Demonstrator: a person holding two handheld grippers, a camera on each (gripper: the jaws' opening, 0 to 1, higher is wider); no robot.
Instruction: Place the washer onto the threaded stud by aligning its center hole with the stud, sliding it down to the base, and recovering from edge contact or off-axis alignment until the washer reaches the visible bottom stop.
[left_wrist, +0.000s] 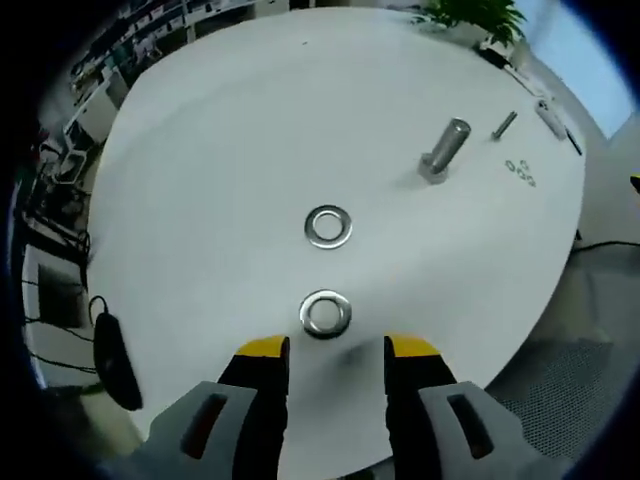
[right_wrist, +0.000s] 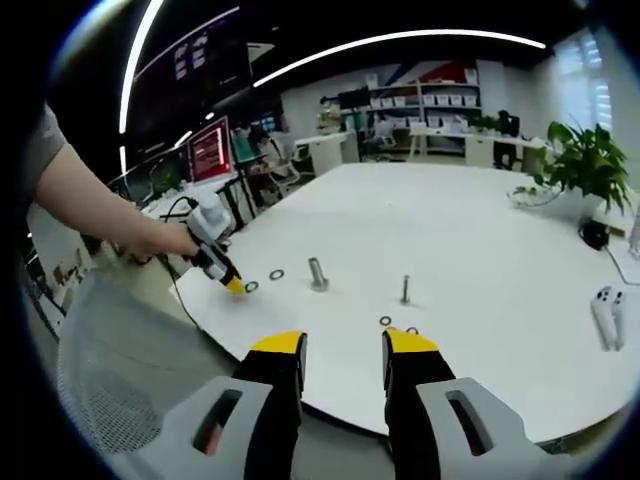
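So far nothing is mounted. In the left gripper view the left gripper (left_wrist: 336, 348) is spread wide and grasps nothing, its yellow tips just short of the nearer washer (left_wrist: 325, 313), which lies flat on the white bench (left_wrist: 200, 180). A second washer (left_wrist: 328, 226) lies beyond it, and the threaded stud (left_wrist: 444, 150) stands bare further off, well apart. The right gripper (right_wrist: 343, 345) hangs released at the bench edge. Picking, aligning and sliding down all remain.
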